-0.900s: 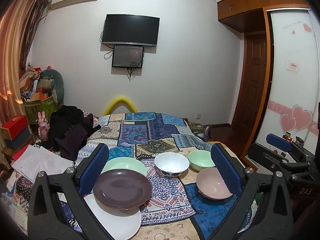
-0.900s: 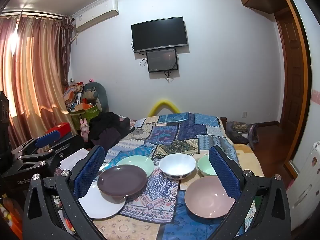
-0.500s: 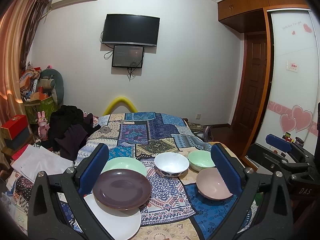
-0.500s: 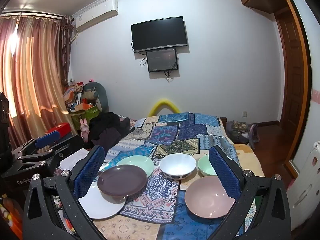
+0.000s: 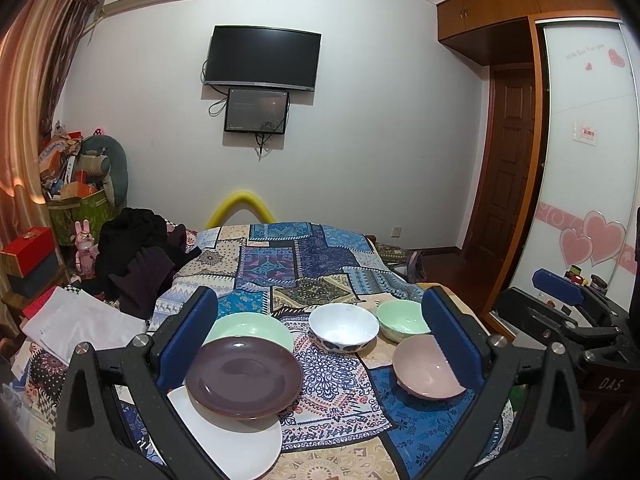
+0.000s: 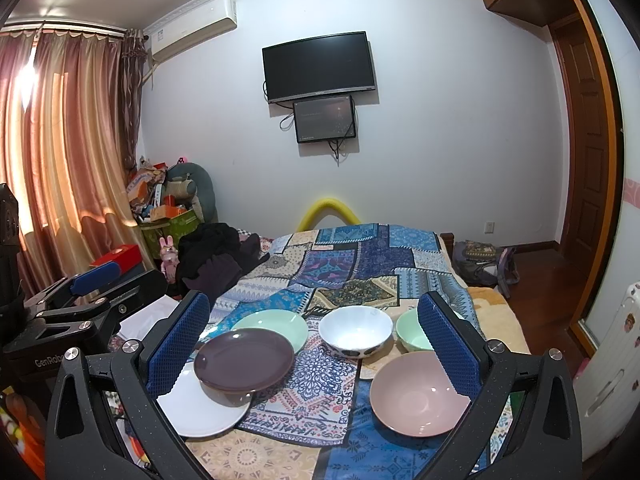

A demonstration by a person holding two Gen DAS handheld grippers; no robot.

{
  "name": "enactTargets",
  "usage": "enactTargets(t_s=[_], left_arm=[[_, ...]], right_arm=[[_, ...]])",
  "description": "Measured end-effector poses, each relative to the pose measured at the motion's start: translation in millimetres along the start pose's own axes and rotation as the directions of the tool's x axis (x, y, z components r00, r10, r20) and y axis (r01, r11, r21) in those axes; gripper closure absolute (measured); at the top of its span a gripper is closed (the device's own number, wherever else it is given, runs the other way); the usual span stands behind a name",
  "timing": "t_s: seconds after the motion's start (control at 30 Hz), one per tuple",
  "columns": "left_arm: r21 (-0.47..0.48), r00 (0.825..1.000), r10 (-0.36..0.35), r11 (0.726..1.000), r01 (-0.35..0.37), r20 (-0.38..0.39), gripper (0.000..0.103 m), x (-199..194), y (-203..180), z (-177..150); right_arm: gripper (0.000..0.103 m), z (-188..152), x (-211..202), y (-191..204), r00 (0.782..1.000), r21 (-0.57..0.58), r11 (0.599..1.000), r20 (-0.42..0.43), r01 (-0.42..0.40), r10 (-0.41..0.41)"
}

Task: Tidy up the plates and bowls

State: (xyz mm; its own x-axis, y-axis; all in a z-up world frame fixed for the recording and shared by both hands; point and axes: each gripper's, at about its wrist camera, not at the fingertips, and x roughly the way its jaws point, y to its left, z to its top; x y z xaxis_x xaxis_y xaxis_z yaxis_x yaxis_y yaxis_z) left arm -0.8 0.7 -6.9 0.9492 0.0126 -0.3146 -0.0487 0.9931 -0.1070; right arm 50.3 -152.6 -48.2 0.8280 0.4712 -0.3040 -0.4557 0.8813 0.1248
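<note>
Two plates [image 5: 244,377] overlap, bowls [image 5: 344,327] beside, clothes [image 5: 138,256] behind.

- A lived-in bedroom in a home — a bed [image 5: 304,264] under a patchwork quilt fills the middle of the floor.
- A dark television [image 5: 262,58] hangs on the white wall, with a smaller screen [image 5: 257,111] just below it.
- An air conditioner [image 6: 194,28] sits high beside long curtains [image 6: 60,140].
- A sliding wardrobe door [image 5: 588,152] carries pink heart stickers, next to a wooden door [image 5: 508,160].
- Household clutter — dark clothes [image 5: 136,256], stuffed boxes [image 5: 76,196] and a pink toy rabbit [image 5: 83,244] — crowds the corner.
</note>
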Motion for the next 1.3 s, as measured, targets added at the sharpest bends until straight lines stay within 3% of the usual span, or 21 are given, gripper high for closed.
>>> enactTargets(t_s=[0.3, 0.63, 0.83, 0.97, 1.07, 1.3], left_arm=[[-0.004, 1.000, 0.006, 1.000, -0.006, -0.005, 0.000, 5.7, 5.6, -2.4], [-0.017, 0.998, 0.035, 0.999, -0.035, -0.046, 0.000, 29.5, 31.0, -9.9], [-0.027, 0.993, 0.072, 0.997, -0.075, -0.091, 0.000, 54.8, 64.8, -23.4], [-0.048, 0.988, 0.056, 0.997, -0.064, -0.144, 0.000, 76.1, 94.8, -36.7], [-0.046, 0.975, 0.083, 0.994, -0.095, -0.206, 0.000, 93.3, 115.3, -46.2], [-0.054, 0.922, 0.098, 0.990, -0.127, -0.374, 0.000, 143.7, 165.9, -76.3]], right_arm=[[0.000, -3.5, 15.5, 1.1, 0.999, 0.001, 1.000, -0.032, 0.001, -0.001], [0.000, -14.6, 53.6, 6.8, 0.992, 0.006, 1.000, -0.127, -0.012, 0.013], [0.000, -30.8, 87.7, 10.4, 0.974, 0.017, 0.999, -0.224, -0.028, 0.031], [0.000, -42.2, 114.0, 12.6, 0.955, 0.021, 0.999, -0.294, -0.035, 0.039], [0.000, -47.5, 132.7, 17.3, 0.940, 0.017, 0.999, -0.338, -0.036, 0.040], [0.004, -70.2, 173.7, 21.5, 0.893, 0.014, 0.999, -0.448, -0.034, 0.036]])
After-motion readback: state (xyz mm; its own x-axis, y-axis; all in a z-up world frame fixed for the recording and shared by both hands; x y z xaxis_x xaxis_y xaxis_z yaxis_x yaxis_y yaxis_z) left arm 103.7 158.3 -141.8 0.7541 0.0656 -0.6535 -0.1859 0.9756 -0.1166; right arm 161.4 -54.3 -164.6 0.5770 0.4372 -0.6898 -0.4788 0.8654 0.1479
